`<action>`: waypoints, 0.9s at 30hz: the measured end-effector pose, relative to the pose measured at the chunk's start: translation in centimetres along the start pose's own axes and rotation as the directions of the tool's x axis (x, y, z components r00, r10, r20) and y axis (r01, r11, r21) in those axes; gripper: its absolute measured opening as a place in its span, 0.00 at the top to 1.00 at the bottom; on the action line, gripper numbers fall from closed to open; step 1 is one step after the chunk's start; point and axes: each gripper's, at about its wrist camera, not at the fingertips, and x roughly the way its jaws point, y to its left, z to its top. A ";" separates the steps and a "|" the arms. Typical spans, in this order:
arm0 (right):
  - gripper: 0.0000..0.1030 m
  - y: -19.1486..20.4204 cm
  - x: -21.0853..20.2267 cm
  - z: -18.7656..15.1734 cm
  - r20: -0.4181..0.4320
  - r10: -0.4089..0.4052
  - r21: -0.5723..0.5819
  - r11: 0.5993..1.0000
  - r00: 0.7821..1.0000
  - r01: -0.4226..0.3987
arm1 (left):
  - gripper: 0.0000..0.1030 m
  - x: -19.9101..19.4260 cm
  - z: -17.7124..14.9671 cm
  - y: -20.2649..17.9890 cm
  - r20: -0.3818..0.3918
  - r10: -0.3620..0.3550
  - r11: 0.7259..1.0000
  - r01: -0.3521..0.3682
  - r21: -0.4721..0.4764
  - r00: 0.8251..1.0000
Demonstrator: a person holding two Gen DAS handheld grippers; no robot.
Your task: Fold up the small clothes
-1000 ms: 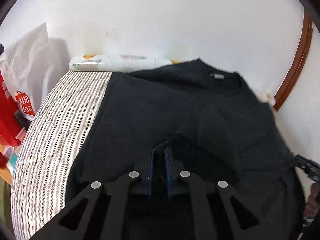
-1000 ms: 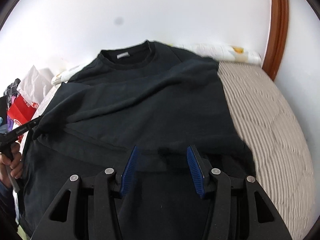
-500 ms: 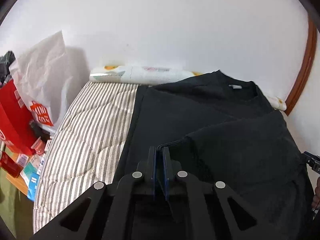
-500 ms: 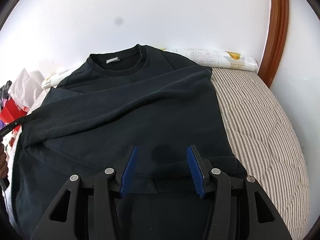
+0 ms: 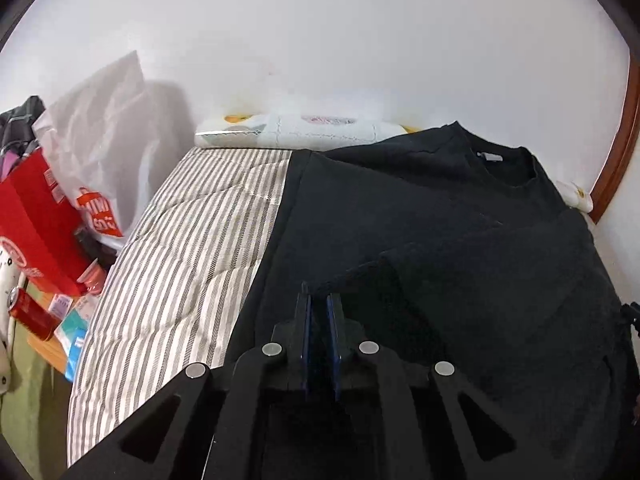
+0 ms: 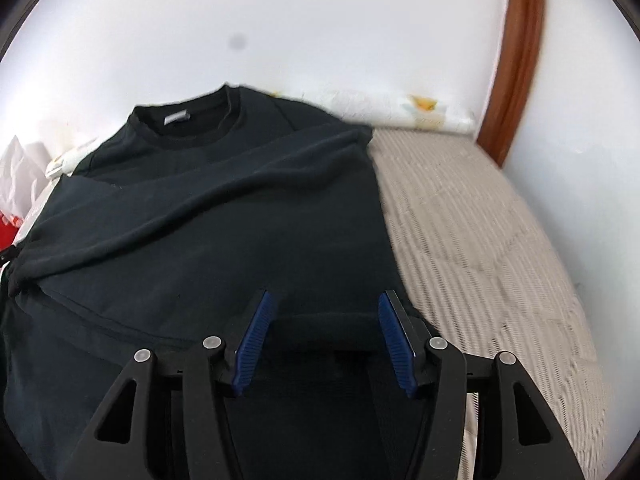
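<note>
A black long-sleeved top (image 5: 460,216) lies flat on a striped mattress (image 5: 192,248), collar towards the wall. One sleeve is laid across its body. My left gripper (image 5: 318,304) is shut on the end of that sleeve at the garment's left side. In the right wrist view the top (image 6: 224,216) fills the left and middle, and the sleeve runs as a diagonal band across it. My right gripper (image 6: 326,320) is open and empty, hovering over the top's lower right part near its right edge.
The wall is close behind the bed. A rolled patterned pillow (image 5: 304,132) lies along it. A white plastic bag (image 5: 100,140), a red box (image 5: 36,220) and a red can (image 5: 30,312) stand left of the bed. A brown wooden frame (image 6: 516,60) rises at the right.
My left gripper has pulled the sleeve end leftwards across the top's body to its left side. My right gripper has stayed open and shifted a little over the top's lower part.
</note>
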 end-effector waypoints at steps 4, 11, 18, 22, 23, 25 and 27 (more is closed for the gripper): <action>0.47 -0.4 -1.7 -0.5 0.002 0.010 0.001 1.000 1.000 -0.010 | 0.91 -2.6 -0.8 -0.6 0.014 -0.012 1.000 0.011 0.028 1.000; 0.47 -1.4 -6.1 -2.9 0.047 -0.009 0.017 1.000 0.999 0.008 | 0.89 -8.2 -3.2 -1.3 0.055 -0.033 0.997 0.029 0.072 0.998; 0.46 -3.8 -8.1 -7.1 -0.015 0.009 0.038 0.999 1.000 -0.009 | 0.64 -10.8 -8.2 0.6 -0.015 -0.057 0.998 0.058 0.015 0.998; 0.44 -5.6 -8.9 -10.5 -0.061 0.020 0.067 0.998 0.998 -0.015 | 0.43 -11.8 -11.9 2.6 -0.038 -0.067 0.997 0.065 -0.048 0.997; 0.43 -5.8 -9.1 -11.3 -0.071 0.032 0.076 0.997 0.997 -0.026 | 0.43 -12.0 -12.6 2.9 -0.043 -0.066 0.996 0.064 -0.055 0.997; 0.41 -6.1 -9.3 -12.8 -0.088 0.053 0.086 0.995 0.995 -0.045 | 0.43 -12.3 -14.3 3.5 -0.055 -0.067 0.995 0.063 -0.073 0.996; 0.41 -6.1 -9.5 -14.2 -0.098 0.059 0.080 0.995 0.993 -0.051 | 0.43 -12.4 -15.7 3.8 -0.085 -0.069 0.995 0.063 -0.077 0.994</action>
